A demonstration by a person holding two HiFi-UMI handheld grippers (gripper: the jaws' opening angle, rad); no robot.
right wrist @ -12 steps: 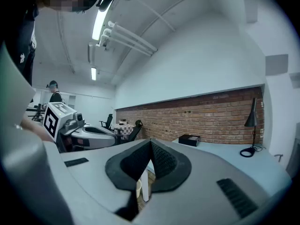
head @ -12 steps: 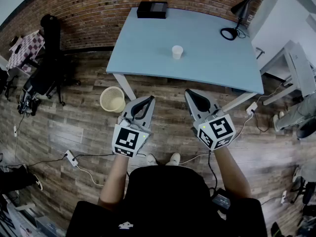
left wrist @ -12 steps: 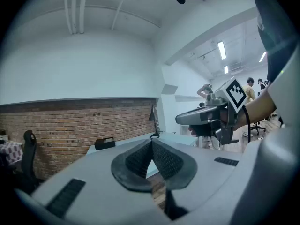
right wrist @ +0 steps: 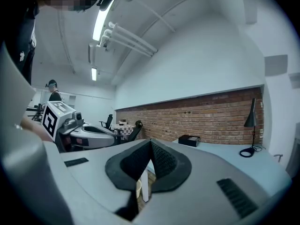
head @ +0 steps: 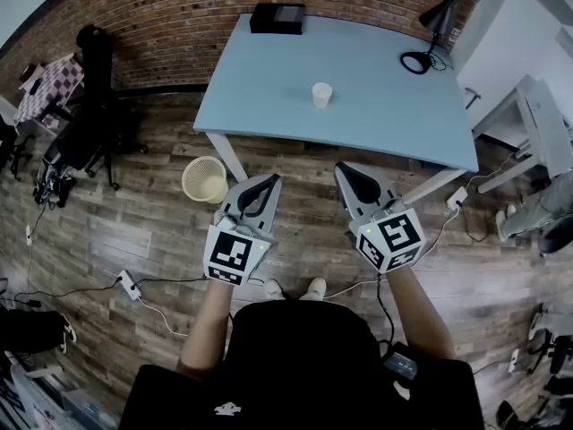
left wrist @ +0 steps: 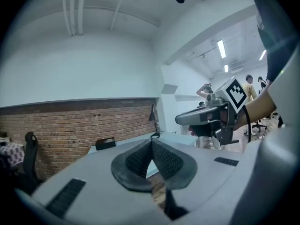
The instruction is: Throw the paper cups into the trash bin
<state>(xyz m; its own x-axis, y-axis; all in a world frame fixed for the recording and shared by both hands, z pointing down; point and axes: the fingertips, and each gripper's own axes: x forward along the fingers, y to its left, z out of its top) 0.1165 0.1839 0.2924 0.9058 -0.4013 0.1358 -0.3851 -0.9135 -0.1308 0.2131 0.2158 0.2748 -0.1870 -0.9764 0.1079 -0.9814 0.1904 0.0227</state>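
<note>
**Both grippers clenched, nothing held**
Left gripper (head: 270, 181) and right gripper (head: 346, 170) hover with jaws together, short of the blue table (head: 269, 65). The paper cup (head: 321, 94) stands upright on the table; the trash bin (head: 190, 184) sits on the floor beside a table leg.

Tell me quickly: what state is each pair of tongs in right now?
Left tongs: closed, tips together, holding nothing.
Right tongs: closed, tips together, holding nothing.
</note>
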